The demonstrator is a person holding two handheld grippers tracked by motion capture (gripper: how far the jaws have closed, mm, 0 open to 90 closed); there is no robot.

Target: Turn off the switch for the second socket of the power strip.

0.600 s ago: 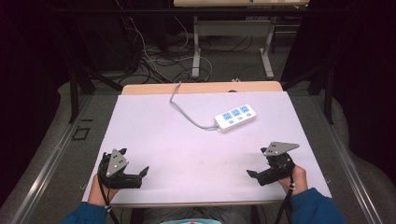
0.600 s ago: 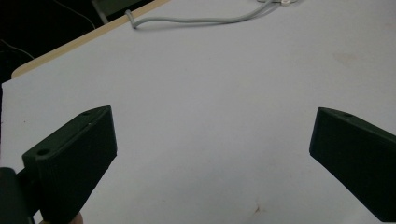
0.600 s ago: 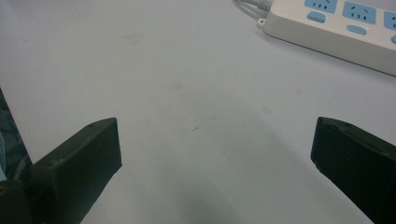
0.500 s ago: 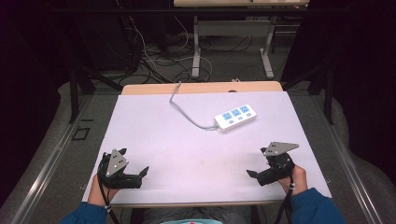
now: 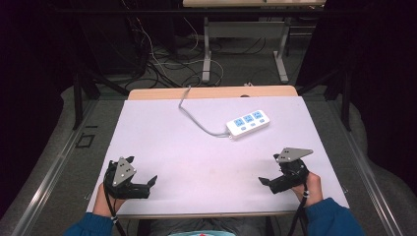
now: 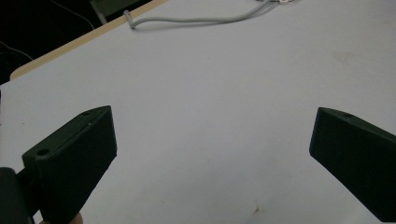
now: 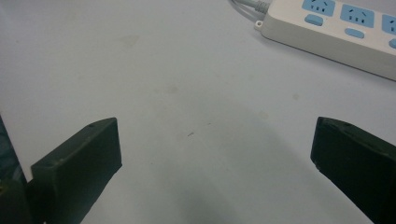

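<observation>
1. From the high view I read the layout as a clock face centred on the white table (image 5: 196, 147). The power strip (image 5: 248, 123) lay at about 1 o'clock, flat on the surface with its long axis slightly tilted, blue sockets facing up.
2. Its grey cord (image 5: 196, 118) ran from the strip's left end toward 11 o'clock and dropped over the far wooden edge of the table.
3. The left gripper (image 5: 142, 186) sat at about 8 o'clock, near the front edge, held in the person's left hand (image 5: 105, 199). In the left gripper view (image 6: 210, 163) the two black jaws stood wide apart with bare table between them — nothing was gripped. The cord (image 6: 196, 19) crossed the top of that view, well apart from the jaws.
4. The right gripper (image 5: 268, 183) sat at about 4 o'clock, held in the person's right hand (image 5: 307, 189), its grey three-cornered plate on top. In the right gripper view (image 7: 215, 163) the jaws were spread as wide as I saw them — empty, with bare table between.
5. In that view the power strip (image 7: 336, 28) lay at about 1 o'clock from the jaws, ahead of them and not touching either one.
6. Both grippers rested low over the table, well apart from each other and from the strip.
</observation>
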